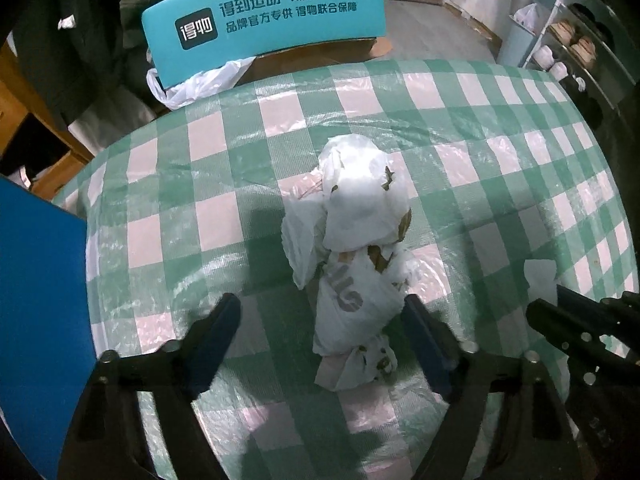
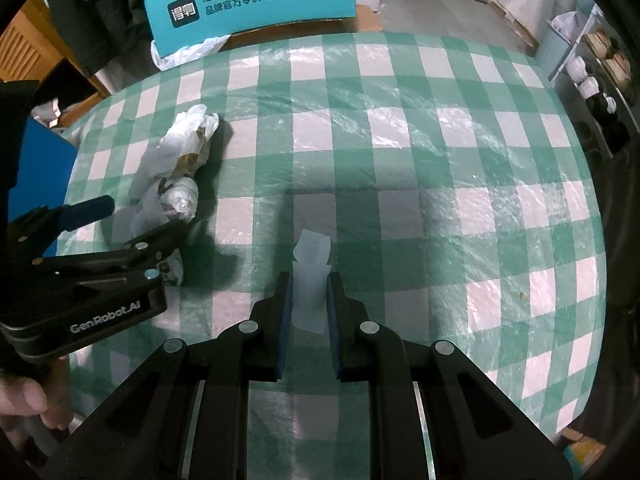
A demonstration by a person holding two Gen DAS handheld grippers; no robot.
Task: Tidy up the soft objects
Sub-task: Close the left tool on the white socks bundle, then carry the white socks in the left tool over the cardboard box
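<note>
Lying centre-frame on the checked tablecloth (image 1: 240, 160), the crumpled white plastic bundle (image 1: 356, 248) looks light, limp and slippery, best pinched at its lower knot by the spread left gripper (image 1: 320, 312), while the right gripper (image 2: 308, 292) clamps a paper scrap (image 2: 310, 280).

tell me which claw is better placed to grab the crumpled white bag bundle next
Left. The left claw is open with the crumpled white bag bundle already between its fingers, while the right claw is busy around a small white paper scrap.

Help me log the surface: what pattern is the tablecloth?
The tablecloth is green-and-white checked with a shiny surface, clearest in the right wrist view.
</note>
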